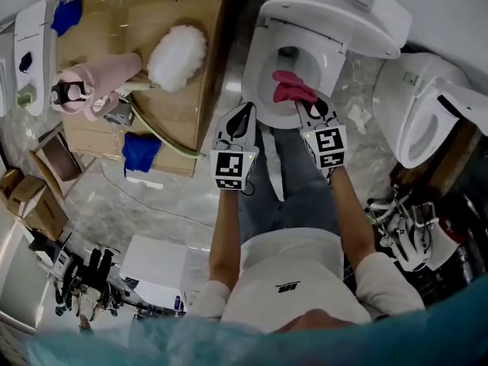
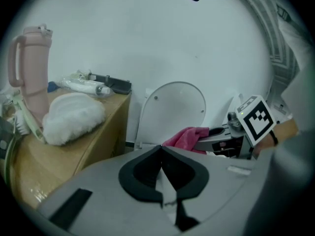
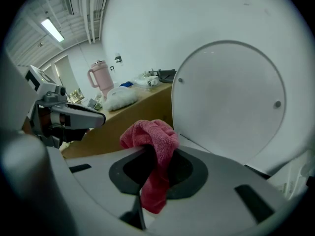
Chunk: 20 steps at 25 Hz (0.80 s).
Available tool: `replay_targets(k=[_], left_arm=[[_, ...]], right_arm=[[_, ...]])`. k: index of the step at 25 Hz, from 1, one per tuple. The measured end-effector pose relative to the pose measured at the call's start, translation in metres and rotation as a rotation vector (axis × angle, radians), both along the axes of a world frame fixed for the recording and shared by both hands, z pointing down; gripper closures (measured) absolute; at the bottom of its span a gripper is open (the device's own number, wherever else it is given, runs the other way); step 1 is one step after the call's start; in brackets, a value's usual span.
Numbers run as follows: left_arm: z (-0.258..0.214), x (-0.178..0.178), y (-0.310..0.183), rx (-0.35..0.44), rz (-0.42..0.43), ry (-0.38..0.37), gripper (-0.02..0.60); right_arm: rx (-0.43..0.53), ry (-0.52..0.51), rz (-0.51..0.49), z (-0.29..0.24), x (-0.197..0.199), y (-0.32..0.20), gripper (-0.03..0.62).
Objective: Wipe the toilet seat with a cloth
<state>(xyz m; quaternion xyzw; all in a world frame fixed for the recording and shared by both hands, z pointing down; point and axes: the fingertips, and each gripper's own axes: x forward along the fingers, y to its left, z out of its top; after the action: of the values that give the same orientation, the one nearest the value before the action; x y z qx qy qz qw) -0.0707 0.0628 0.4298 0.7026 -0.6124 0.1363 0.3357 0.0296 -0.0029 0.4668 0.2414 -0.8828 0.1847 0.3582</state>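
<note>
Head view, looking steeply down: a person stands facing a white toilet whose lid (image 1: 335,10) is raised and whose toilet seat (image 1: 262,67) rings the bowl. The right gripper (image 1: 303,104) reaches over the near rim with a bunched pink cloth (image 1: 290,88) at its tip; the cloth lies over the near part of the bowl, but whether it touches the seat cannot be told. The left gripper (image 1: 245,114) hangs just beside the toilet's near left edge, carrying nothing. To the left is a wooden cabinet (image 1: 191,105) bearing a white fluffy duster (image 1: 177,58) and a pink tumbler (image 1: 95,86), with a blue rag (image 1: 141,151) at its near edge. A second toilet (image 1: 427,120) stands to the right. Left gripper view: the left gripper (image 2: 161,150) has its jaws pressed together with nothing between them. Beyond them sit the raised lid (image 2: 172,109), the pink cloth (image 2: 186,136) and the right gripper (image 2: 224,137) holding it. The cabinet (image 2: 83,146), duster (image 2: 74,117) and tumbler (image 2: 32,73) are at the left. Right gripper view: the right gripper (image 3: 155,156) pinches the pink cloth (image 3: 150,134), which bulges above the jaws and trails down between them. The raised lid (image 3: 231,97) fills the right, the left gripper (image 3: 66,114) shows at the left, and the cabinet (image 3: 140,109), duster (image 3: 120,98) and tumbler (image 3: 101,80) lie behind.
</note>
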Motion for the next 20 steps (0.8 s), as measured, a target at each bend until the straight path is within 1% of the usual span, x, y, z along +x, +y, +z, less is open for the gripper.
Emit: replay_targets(k=[5,9,16,20], left_arm=[[0.035,0.002,-0.001,-0.026,-0.042,0.016,0.575],[0.061,0.004,-0.003,-0.04,-0.058,0.024,0.575],[0.105,0.001,-0.008,-0.07,-0.1,0.047,0.575],[0.123,-0.002,-0.013,-0.079,-0.124,0.062,0.575]], right_arm=[[-0.034,0.026,-0.014,0.038,0.004,-0.005,0.542],[-0.056,0.042,-0.026,0.067,0.003,-0.006,0.542],[-0.084,0.07,0.005,0.107,-0.006,-0.022,0.542],[-0.085,0.082,0.006,0.129,-0.012,-0.034,0.542]])
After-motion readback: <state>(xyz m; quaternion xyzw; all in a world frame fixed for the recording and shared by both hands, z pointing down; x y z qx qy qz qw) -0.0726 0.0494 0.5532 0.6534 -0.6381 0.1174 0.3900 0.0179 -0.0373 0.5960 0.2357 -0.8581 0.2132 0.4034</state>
